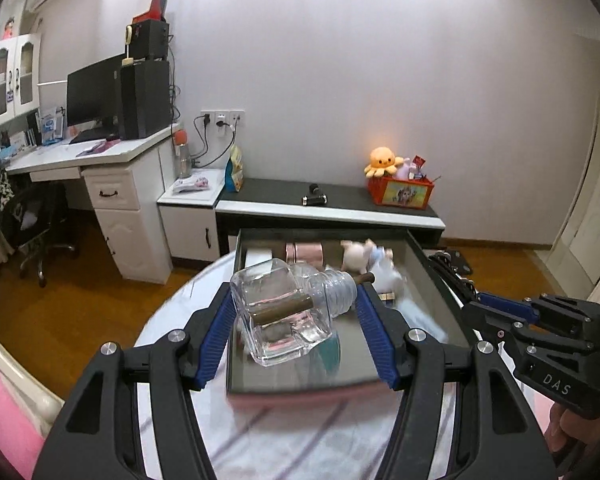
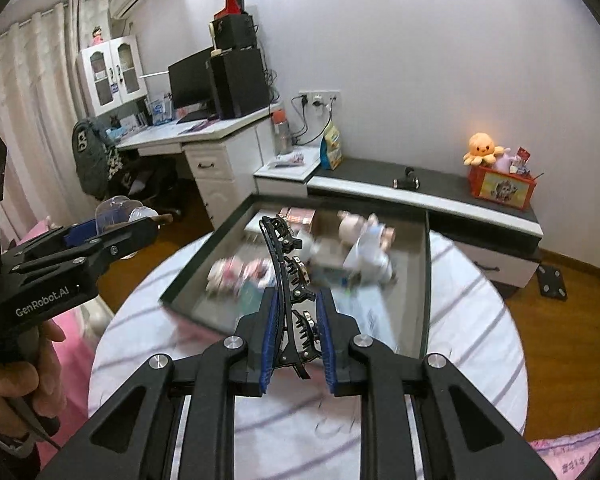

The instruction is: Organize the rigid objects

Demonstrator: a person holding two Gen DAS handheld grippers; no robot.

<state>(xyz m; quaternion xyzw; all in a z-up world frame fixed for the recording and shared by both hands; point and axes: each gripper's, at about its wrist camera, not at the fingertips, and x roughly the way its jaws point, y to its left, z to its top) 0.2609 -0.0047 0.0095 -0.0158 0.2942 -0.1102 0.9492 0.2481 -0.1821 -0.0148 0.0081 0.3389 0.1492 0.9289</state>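
Above the round table [image 2: 476, 344] with its striped white cloth, both grippers hang over a dark shallow tray [image 1: 432, 280] that lies on the cloth. Nearest the tray's front edge, the left gripper [image 1: 296, 308] is clamped on a clear glass bottle [image 1: 284, 312], square-bodied with a ribbed neck and a brown stopper pointing toward the tray's far end; the blue pads [image 1: 216, 332] press its sides and it is held clear of the tray floor, tilted. To the right of that, also above the tray's near half, the right gripper [image 2: 296, 328] has its jaws clenched tight on a long black hair clip [image 2: 288, 276] with small toothed clasps along its curved spine, which sticks out forward over the tray. A hand [image 2: 20, 376] grips the left tool's handle. Inside the tray, blurred, lie a pink cylinder [image 1: 304, 250] near the far wall and a pale plush toy [image 1: 364, 258] at the far right; other small items there are too smeared to name. Beyond the tray stands a low dark-topped cabinet [image 1: 340, 204] bearing a red box [image 1: 400, 192] with an orange octopus plush [image 1: 382, 162].
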